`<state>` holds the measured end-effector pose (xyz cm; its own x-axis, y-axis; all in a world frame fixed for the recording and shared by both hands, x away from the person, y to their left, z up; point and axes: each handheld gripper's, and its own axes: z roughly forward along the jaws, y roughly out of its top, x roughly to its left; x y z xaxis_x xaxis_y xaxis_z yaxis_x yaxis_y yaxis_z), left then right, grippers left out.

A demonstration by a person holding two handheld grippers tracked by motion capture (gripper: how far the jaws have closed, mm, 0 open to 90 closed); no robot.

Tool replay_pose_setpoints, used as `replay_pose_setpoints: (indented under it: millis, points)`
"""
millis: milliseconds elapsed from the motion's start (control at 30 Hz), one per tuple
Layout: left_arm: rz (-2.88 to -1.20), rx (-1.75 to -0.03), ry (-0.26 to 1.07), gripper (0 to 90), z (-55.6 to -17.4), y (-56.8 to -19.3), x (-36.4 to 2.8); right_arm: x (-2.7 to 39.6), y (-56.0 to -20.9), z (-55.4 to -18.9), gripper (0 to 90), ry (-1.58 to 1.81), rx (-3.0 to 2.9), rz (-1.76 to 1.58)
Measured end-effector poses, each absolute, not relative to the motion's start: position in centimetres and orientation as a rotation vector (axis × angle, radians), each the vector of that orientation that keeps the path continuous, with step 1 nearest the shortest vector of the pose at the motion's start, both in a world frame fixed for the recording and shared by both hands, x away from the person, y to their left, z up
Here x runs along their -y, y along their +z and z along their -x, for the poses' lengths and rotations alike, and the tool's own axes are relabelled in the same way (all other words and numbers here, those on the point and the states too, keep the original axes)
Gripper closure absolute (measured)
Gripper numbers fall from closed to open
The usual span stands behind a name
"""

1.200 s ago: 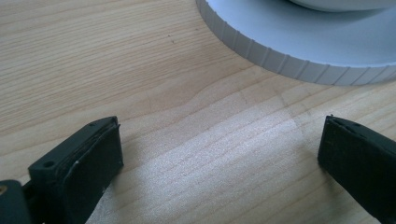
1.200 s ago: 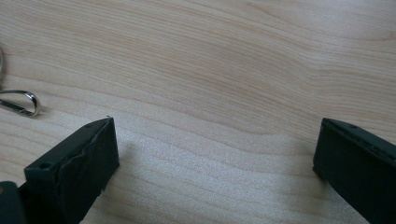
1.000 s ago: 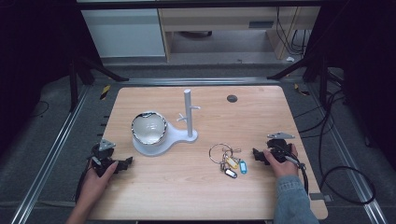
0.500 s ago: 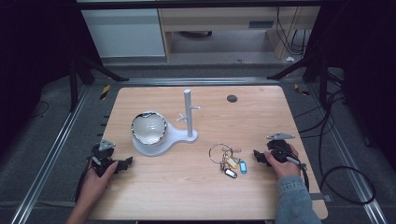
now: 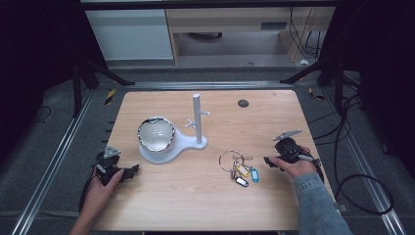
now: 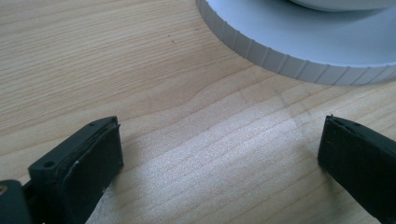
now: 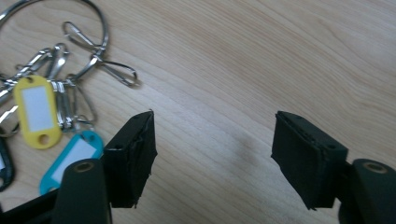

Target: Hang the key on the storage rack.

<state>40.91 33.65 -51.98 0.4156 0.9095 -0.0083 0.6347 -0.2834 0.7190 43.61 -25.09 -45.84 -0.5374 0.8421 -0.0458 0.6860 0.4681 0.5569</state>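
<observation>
Shiny metal key ring [image 7: 56,56] lies on matt wooden table [image 7: 261,56].

black key tag [image 7: 3,163] cut off, stand base [image 6: 303,42] cropped

No writing can be read anywhere. The yellow key tag [image 7: 37,111] and the blue key tag [image 7: 71,160], lying left of the right gripper, carry blank white label inserts.

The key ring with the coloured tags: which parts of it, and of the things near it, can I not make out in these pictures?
- Key ring: right gripper view, its loop is cut off by the top and left edges.
- Black tag: same view, cut off by the left edge.
- Yellow tag: label looks blank; any writing is too small to tell.
- Bowl: high view, inside is only glare; contents unclear.
- Stand base: left gripper view, cut off by the top and right edges.
</observation>
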Motion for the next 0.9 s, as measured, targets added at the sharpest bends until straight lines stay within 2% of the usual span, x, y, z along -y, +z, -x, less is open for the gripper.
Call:
replay_pose_setpoints:
  millis: [267, 567, 900]
  points:
    - [-2.021, -1.304, 0.544, 0.0, -40.9, -52.0, -33.6, 22.8, -44.6, -44.6, 51.4, 0.622, -2.577, -1.158]
    - [-2.021, -1.304, 0.544, 0.0, -40.9, -52.0, -33.6, 19.9, -44.2, -45.3, 67.6, 0.524, -2.728, -0.994]
    - [-2.021, -1.304, 0.544, 0.0, -40.9, -52.0, -33.6, 17.4, -44.7, -47.0, 67.5, 0.415, -2.821, -0.848]
